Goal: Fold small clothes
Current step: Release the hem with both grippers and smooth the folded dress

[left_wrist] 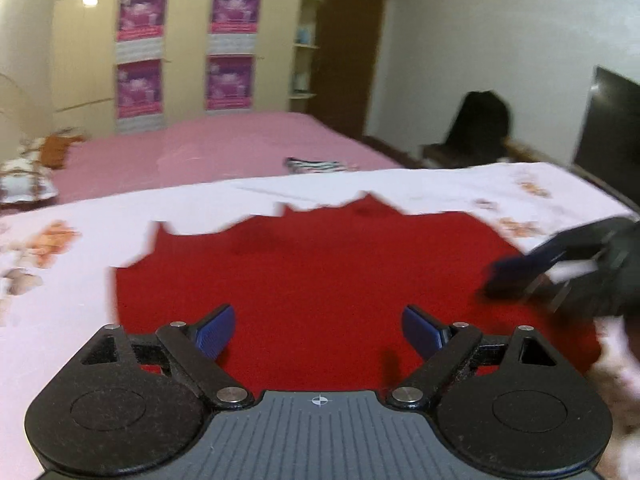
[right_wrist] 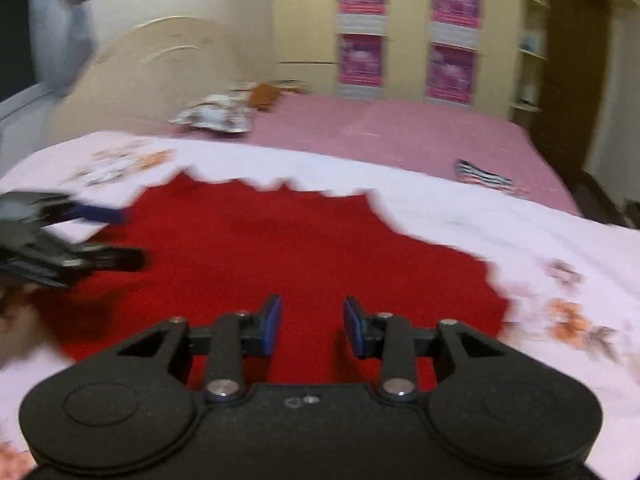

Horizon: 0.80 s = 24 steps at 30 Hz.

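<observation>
A red garment lies flat on a white floral sheet; its far edge looks jagged. My left gripper is open and empty, low over the garment's near part. My right gripper is open and empty, also over the garment. The right gripper shows blurred at the right of the left wrist view. The left gripper shows blurred at the left of the right wrist view. Both views are motion-blurred.
A pink bed lies behind the sheet, with a striped black-and-white cloth on it. Pillows sit at its head. A wardrobe with pink posters, a door, a dark chair and a dark screen stand beyond.
</observation>
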Each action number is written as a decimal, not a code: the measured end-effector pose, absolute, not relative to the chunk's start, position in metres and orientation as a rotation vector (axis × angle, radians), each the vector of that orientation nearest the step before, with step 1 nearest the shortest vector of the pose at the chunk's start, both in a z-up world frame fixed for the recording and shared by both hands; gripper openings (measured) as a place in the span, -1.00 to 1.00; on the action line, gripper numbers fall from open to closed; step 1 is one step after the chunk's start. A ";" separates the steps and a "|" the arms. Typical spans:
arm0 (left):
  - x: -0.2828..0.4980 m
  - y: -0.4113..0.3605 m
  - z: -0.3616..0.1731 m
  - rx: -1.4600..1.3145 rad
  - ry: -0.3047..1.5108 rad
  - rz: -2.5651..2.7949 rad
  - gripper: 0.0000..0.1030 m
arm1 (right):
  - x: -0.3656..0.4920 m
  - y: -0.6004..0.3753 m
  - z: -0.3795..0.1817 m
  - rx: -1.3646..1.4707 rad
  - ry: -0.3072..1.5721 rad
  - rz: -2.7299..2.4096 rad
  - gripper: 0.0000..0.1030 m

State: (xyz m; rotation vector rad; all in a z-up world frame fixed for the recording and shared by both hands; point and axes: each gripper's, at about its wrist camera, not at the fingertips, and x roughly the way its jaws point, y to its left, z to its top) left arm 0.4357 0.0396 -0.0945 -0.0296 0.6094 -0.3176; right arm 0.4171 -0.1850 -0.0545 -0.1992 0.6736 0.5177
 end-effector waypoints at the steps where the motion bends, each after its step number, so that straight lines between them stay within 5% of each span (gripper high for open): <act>1: 0.435 0.034 -0.099 -0.027 0.626 -0.331 0.73 | 0.412 -0.176 -0.059 -0.237 0.683 0.540 -0.37; 24: 0.350 0.047 -0.123 -0.009 0.679 -0.212 0.73 | 0.344 -0.206 -0.082 -0.247 0.732 0.392 -0.35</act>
